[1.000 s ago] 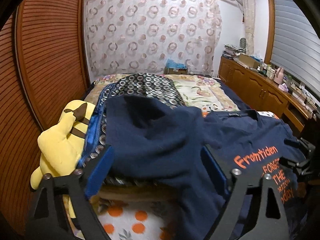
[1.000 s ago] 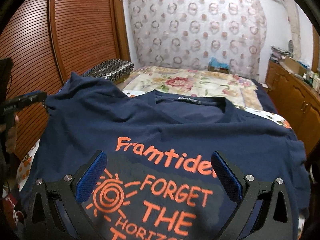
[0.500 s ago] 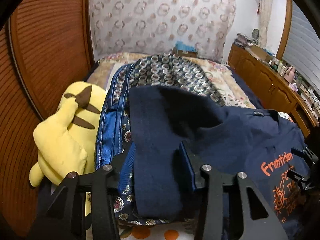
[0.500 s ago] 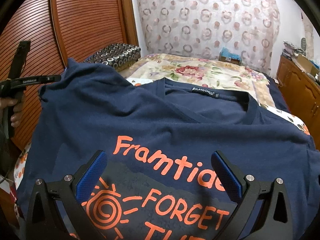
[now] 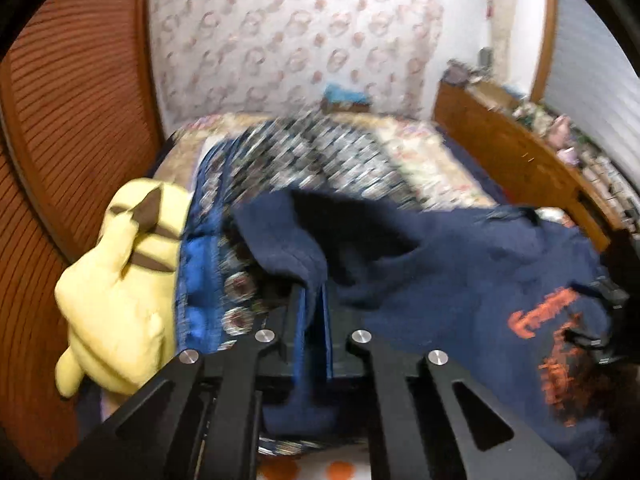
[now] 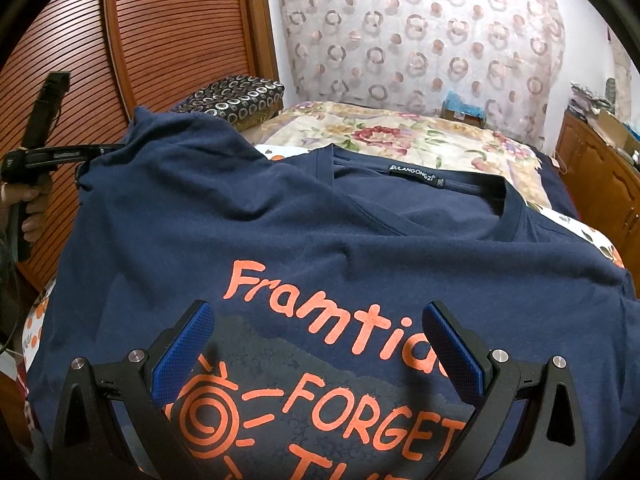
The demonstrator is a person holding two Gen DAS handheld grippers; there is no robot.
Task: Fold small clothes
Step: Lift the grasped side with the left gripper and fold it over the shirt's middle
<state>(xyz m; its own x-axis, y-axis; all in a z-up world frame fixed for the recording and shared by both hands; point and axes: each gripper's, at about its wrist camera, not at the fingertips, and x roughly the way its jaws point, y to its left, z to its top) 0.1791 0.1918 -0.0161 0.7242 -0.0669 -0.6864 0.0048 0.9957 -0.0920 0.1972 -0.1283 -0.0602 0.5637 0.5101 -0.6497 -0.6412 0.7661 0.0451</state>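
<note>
A navy T-shirt (image 6: 320,232) with orange lettering is lying face up across the near end of a bed (image 6: 400,136), its collar pointing toward the far curtain (image 6: 420,32). The left gripper (image 5: 314,308) is pinching the shirt's sleeve (image 5: 288,240) between its two blue pads, which are pressed together with only the fold of cloth between them. That sleeve is lying at the shirt's left edge, over a patterned cushion (image 5: 320,168) and just beside a yellow plush toy (image 5: 116,276). In the right wrist view the same gripper is showing at the far left, a hand (image 6: 28,212) wrapped round its handle and its tip at the bunched sleeve.

The right gripper (image 6: 316,348) is hovering above the shirt's printed chest, its blue pads (image 6: 188,344) spread wide and gripping nothing; whether it is touching the cloth cannot be told.

The step in hand appears to be the first fold: the sleeve is taken, and nothing on the shirt is folded over yet. The next move likely calls for carrying the pinched sleeve inward across the chest, toward the lettering, and laying it flat so the side edge runs straight. The right gripper is probably needed to pin the body or take the hem on the same side, so that the cloth does not drag along. The loose folds near the shoulder may bunch if the sleeve is pulled too quickly, and the cushion beneath could be lifting that side unevenly.
</note>
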